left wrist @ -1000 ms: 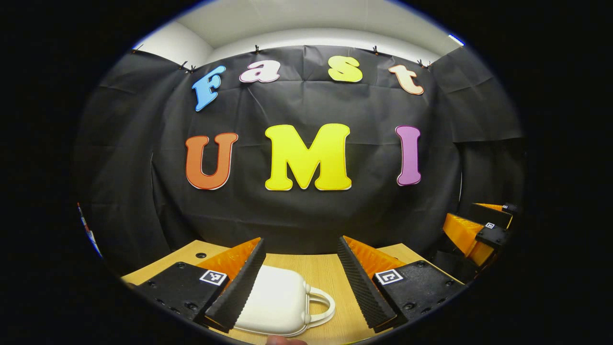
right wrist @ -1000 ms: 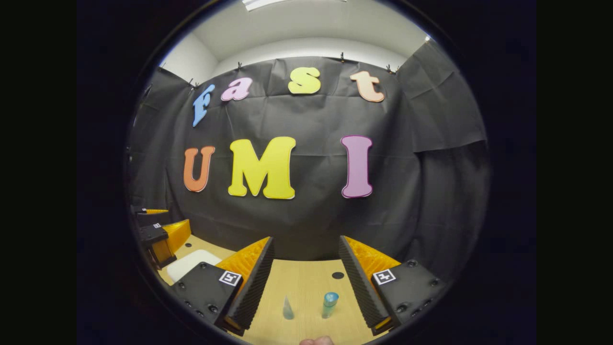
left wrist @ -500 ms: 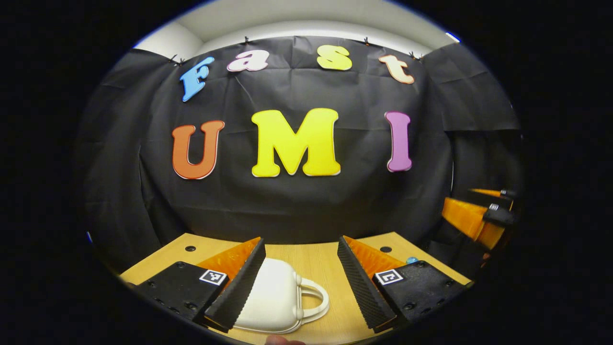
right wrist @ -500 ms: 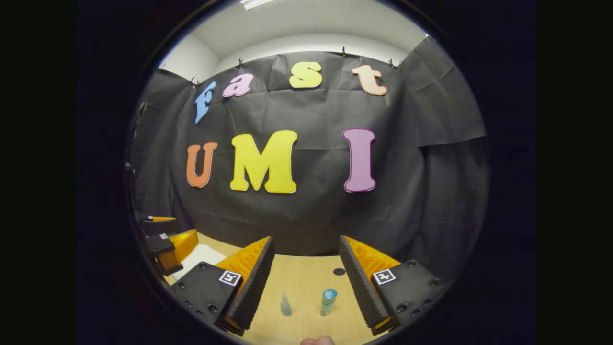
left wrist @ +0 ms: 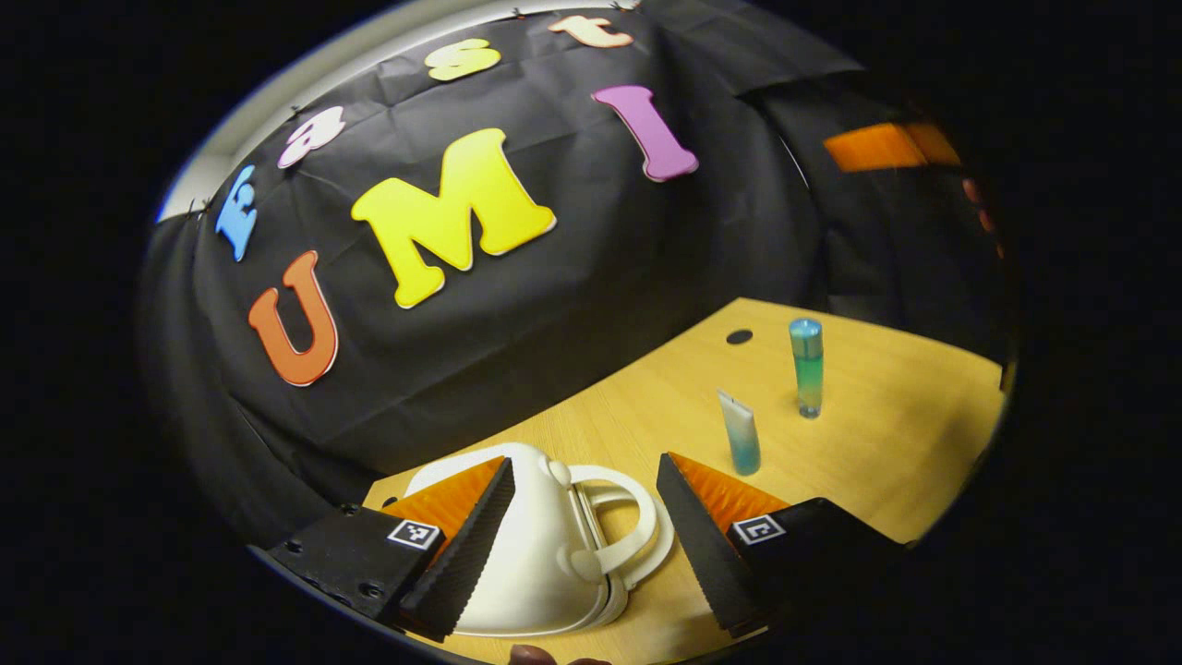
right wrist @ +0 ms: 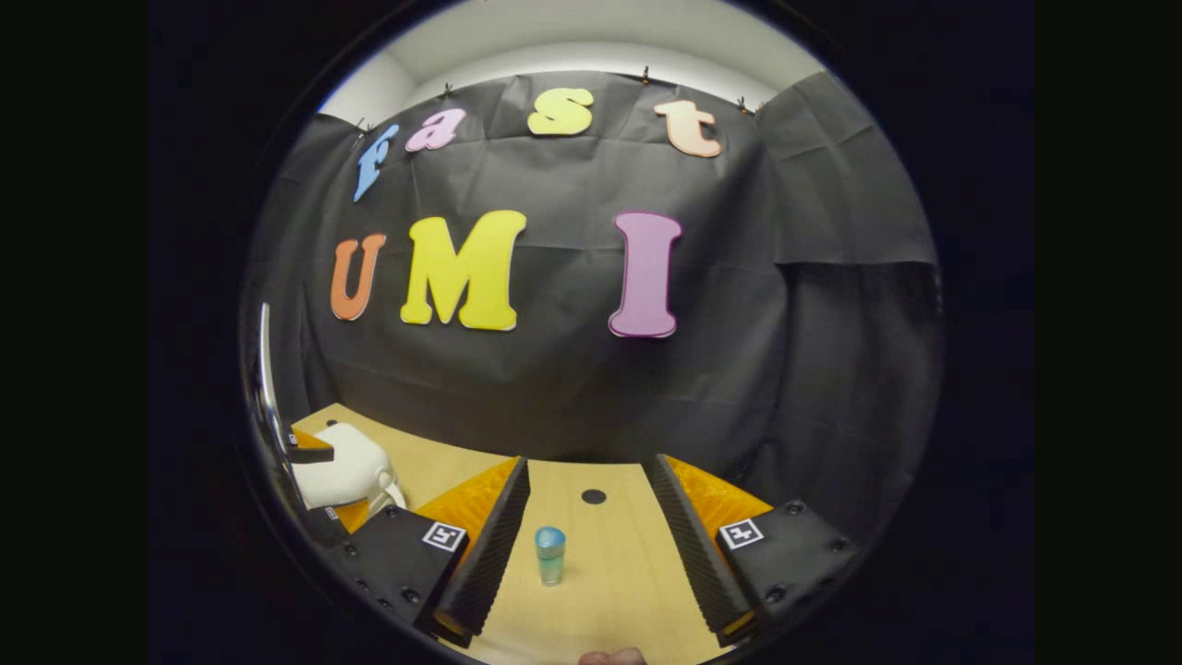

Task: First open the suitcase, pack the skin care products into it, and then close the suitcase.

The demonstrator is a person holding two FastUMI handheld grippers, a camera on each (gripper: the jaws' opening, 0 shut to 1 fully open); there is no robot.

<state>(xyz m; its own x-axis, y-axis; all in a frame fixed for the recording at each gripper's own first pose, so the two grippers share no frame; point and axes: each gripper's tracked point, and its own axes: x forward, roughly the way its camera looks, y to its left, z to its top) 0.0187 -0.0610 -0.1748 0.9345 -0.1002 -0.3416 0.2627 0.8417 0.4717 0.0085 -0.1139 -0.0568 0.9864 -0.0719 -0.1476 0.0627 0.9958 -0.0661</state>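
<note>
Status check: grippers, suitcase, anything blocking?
Left gripper open, fingers either side of the suitcase handle, not gripping. Right gripper open, bottle ahead between its fingers. Suitcase closed; tube standing on table. Nothing blocking.

Bare table [left wrist: 905, 443] right of upright bottle [left wrist: 806, 366], tube [left wrist: 740, 432]
</note>
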